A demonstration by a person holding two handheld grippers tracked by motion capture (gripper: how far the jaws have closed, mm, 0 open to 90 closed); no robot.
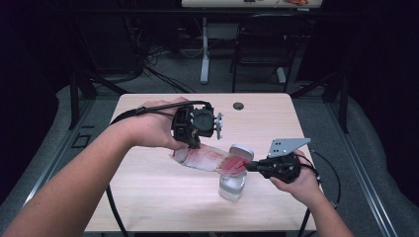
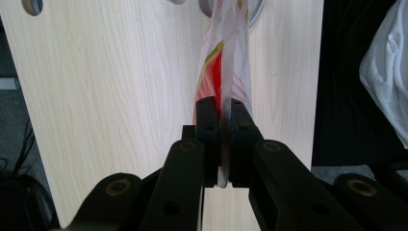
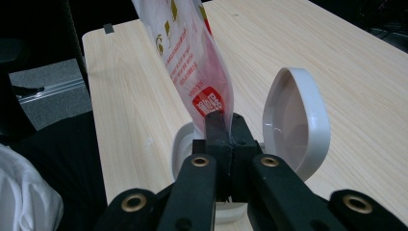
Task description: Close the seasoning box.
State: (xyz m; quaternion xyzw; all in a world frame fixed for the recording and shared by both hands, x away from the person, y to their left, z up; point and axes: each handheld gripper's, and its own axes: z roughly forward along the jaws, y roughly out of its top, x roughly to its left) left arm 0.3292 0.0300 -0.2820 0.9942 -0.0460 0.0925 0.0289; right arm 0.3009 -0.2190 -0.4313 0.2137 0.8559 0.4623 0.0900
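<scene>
A red-and-white plastic pouch (image 1: 207,159) is held stretched above the table between both grippers. My left gripper (image 1: 191,143) is shut on the pouch's left end, and the left gripper view shows its jaws pinching the pouch (image 2: 226,72) edge-on. My right gripper (image 1: 247,167) is shut on the pouch's right end, its jaws clamped on the pouch (image 3: 199,62) by a red label. Under that end stands a clear container (image 1: 232,185) with a white flip lid (image 1: 240,151) standing open; the lid (image 3: 296,122) shows beside the right jaws.
The light wooden table (image 1: 148,192) has a round cable hole (image 1: 238,105) near its far edge. A black chair (image 1: 264,44) and a white desk leg (image 1: 204,49) stand beyond the table. Cables trail from both grippers.
</scene>
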